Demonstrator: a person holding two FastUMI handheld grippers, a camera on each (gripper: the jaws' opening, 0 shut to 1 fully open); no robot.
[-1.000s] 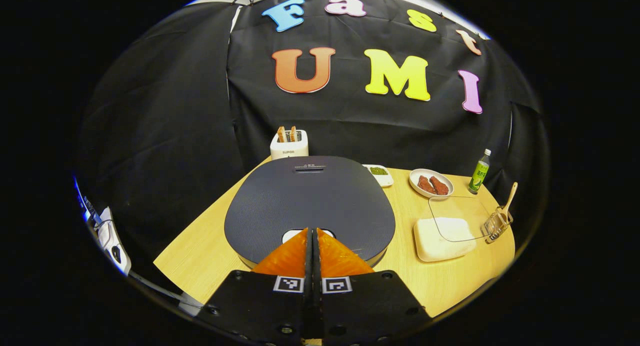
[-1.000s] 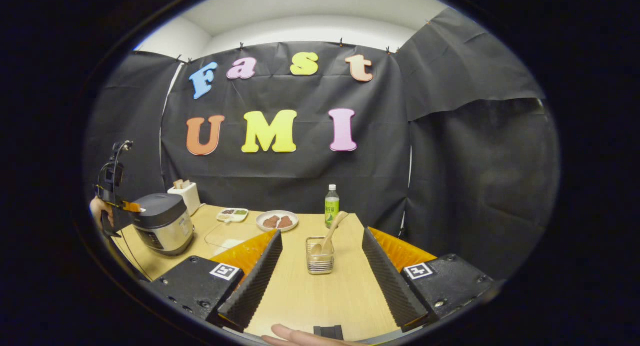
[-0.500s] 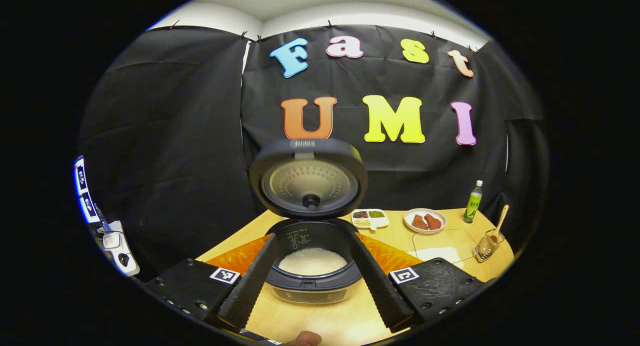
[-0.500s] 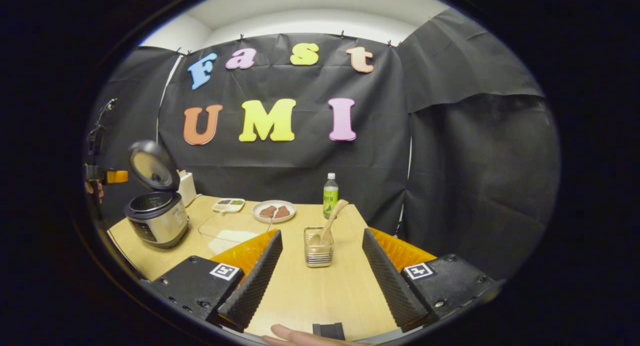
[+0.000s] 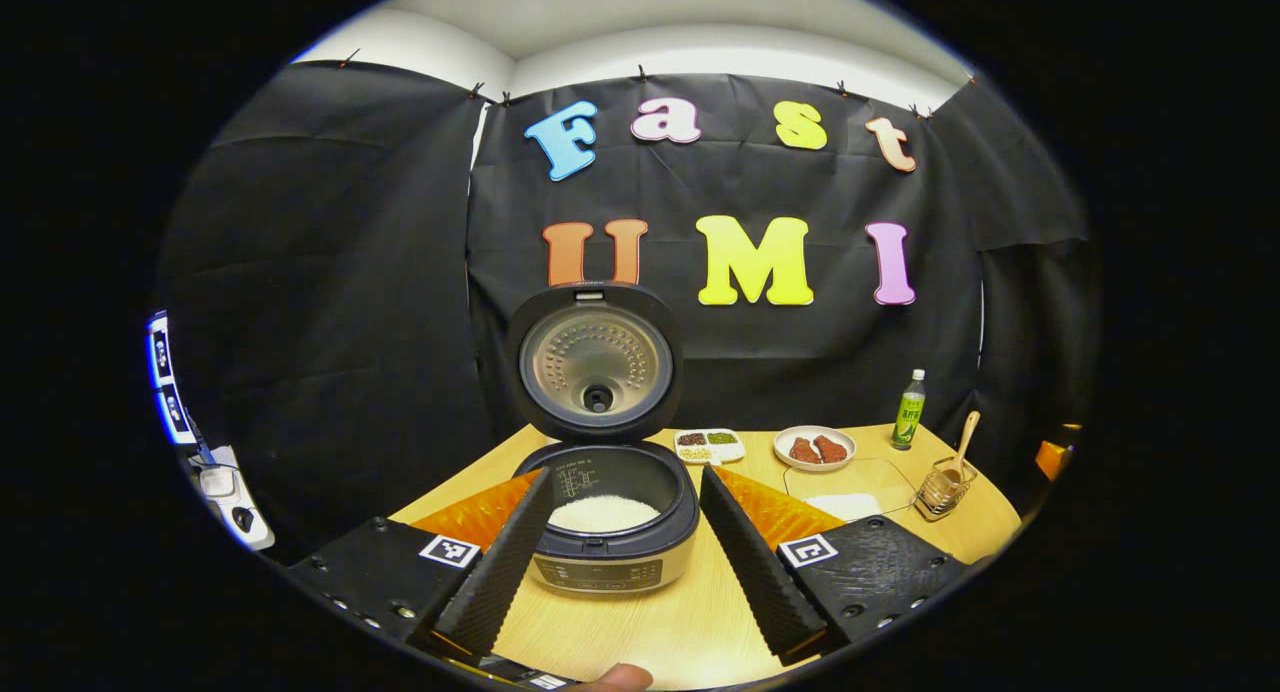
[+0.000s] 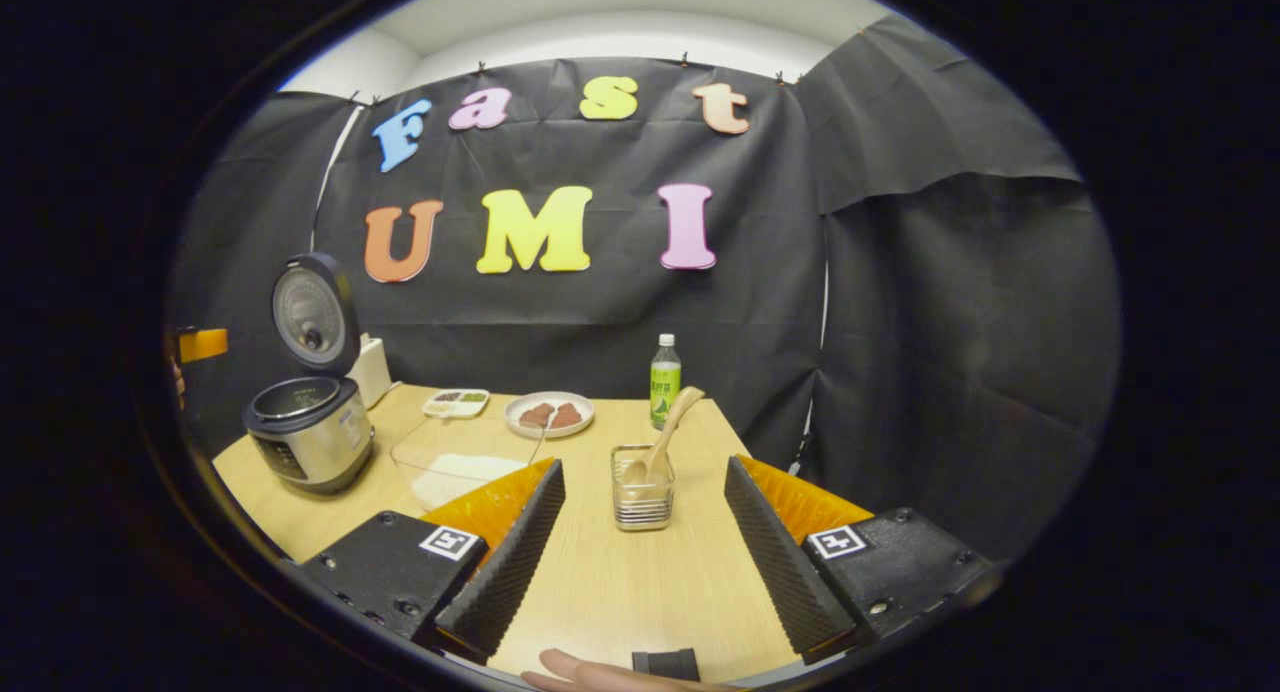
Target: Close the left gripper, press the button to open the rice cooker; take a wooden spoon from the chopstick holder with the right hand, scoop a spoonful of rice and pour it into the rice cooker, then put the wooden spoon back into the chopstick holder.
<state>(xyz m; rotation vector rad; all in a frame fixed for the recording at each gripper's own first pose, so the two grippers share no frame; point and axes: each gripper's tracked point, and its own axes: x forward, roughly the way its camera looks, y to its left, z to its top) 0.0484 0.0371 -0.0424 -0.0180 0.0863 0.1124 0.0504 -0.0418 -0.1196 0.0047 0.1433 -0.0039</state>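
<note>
The rice cooker stands with its lid swung up, white rice in its pot. My left gripper is open, pulled back in front of the cooker, its fingers either side of it without touching. In the right gripper view the cooker is at the far left. My right gripper is open, a short way before the chopstick holder, which holds the wooden spoon leaning right. The glass dish of rice lies between cooker and holder. The holder and spoon are at the left gripper view's far right.
A green bottle, a plate of brown food and a small divided dish stand along the table's back. A toaster sits behind the cooker. A fingertip shows at the bottom edge. The table's right edge lies near the holder.
My left gripper was shut and pressing on the closed cooker's button; the lid sprang up, the gripper opened and drew back. My right gripper edged slightly toward the holder.
</note>
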